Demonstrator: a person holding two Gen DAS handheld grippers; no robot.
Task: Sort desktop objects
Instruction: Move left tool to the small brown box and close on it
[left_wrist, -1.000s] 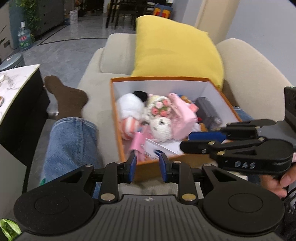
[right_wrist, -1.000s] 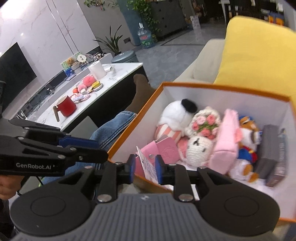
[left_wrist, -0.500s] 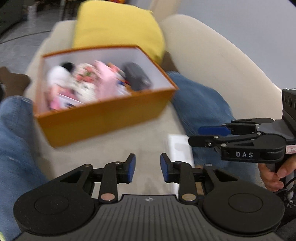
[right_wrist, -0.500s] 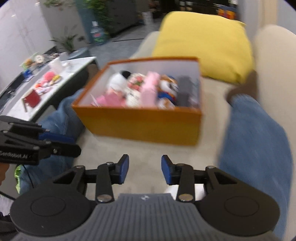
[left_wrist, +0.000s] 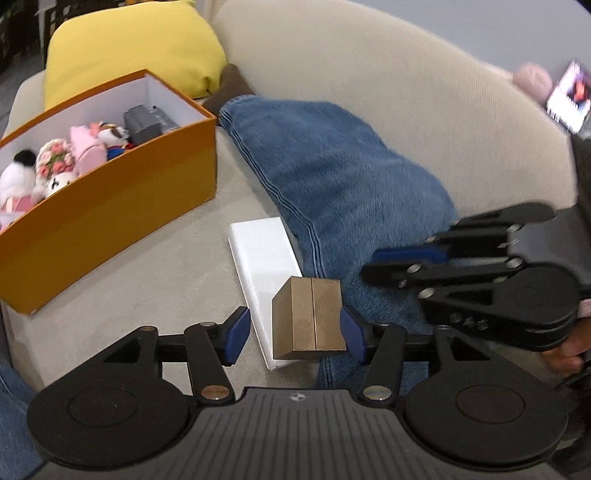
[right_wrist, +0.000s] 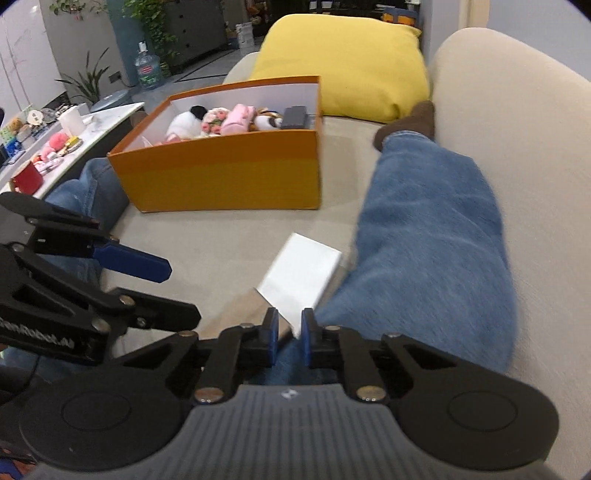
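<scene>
Hovering over sofa seat (left_wrist: 159, 258), left tongs (left_wrist: 293, 334) spread wide, jaws just been opening; brown block (left_wrist: 308, 319) between pads, right pad possibly touching, left pad clear. Right tongs (right_wrist: 286, 338) nearly closed after closing further, nothing clamped; white flat box (right_wrist: 303, 273) just beyond tips. Block on white flat box beside denim leg (left_wrist: 332, 177). Right view alone shows table (right_wrist: 107, 118) with red mug (right_wrist: 27, 179); orange box (right_wrist: 229, 173) in both.
</scene>
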